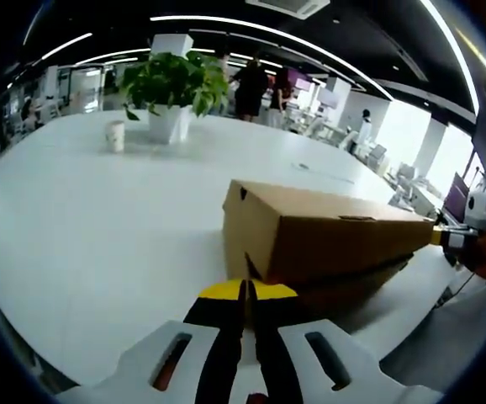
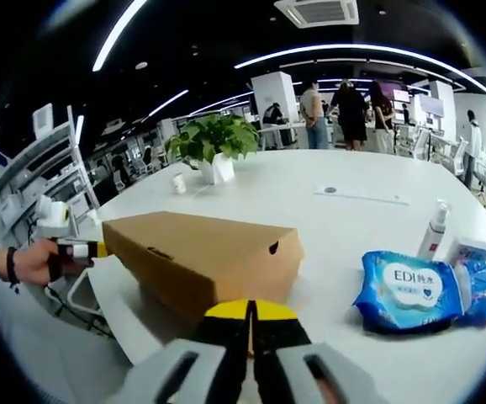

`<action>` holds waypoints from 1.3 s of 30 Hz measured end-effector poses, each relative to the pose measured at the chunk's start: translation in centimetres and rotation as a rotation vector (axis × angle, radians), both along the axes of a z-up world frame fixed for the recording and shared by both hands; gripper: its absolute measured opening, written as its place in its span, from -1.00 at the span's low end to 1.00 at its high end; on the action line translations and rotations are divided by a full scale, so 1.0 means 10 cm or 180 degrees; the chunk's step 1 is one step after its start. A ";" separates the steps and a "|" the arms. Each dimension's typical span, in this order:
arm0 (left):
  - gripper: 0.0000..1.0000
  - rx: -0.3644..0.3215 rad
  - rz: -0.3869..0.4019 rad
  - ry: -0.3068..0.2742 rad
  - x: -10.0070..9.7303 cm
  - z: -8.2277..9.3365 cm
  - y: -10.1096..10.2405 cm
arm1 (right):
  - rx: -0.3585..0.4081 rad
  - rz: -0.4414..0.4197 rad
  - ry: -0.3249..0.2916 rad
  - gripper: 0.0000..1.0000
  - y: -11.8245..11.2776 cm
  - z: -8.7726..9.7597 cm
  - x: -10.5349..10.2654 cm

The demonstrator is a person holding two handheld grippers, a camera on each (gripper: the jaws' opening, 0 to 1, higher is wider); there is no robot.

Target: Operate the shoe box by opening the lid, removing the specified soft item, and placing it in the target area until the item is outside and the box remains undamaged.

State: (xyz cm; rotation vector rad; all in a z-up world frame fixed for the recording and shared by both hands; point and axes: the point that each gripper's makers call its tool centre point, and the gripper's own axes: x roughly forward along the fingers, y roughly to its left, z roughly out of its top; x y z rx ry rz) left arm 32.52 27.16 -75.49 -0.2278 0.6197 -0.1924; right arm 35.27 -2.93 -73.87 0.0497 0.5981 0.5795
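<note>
A brown cardboard shoe box (image 1: 327, 240) lies on the white table (image 1: 100, 236) with its lid on. My left gripper (image 1: 245, 291) is shut, its yellow tips right up against the lower edge of the box's near end. The right gripper (image 1: 445, 238), held by a hand, meets the box's far end. In the right gripper view the same box (image 2: 201, 257) lies lengthwise ahead. My right gripper (image 2: 250, 310) is shut with its tips at this end of the box. The left gripper (image 2: 87, 249) touches the opposite end. Whether either pinches cardboard is hidden. The box's contents are out of sight.
A blue pack of wet wipes (image 2: 415, 290), a small white bottle (image 2: 435, 227) and a small carton (image 2: 466, 250) lie right of the box. A potted plant (image 1: 171, 93) and a paper cup (image 1: 115, 135) stand farther back. People (image 2: 348, 114) stand beyond the table. The table's edge (image 2: 100, 311) runs close by.
</note>
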 end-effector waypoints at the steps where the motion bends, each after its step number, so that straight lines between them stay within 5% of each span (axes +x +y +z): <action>1: -1.00 0.0008 -0.0002 0.0000 0.00 0.00 0.00 | -0.0003 0.0001 0.0003 -1.00 0.00 -0.01 0.00; 27: -0.97 -0.0055 0.0065 -0.0038 -0.07 0.04 0.04 | 0.0066 0.0001 0.0085 -1.00 0.03 -0.08 -0.06; 31: -0.86 -0.0080 0.0148 -0.0101 -0.04 0.16 0.12 | 0.0176 -0.0043 0.0065 -1.00 0.03 0.03 -0.02; 39: -0.60 -0.0289 0.0163 -0.0141 0.14 0.29 0.09 | 0.0452 -0.0088 0.0192 -0.69 0.17 0.10 0.04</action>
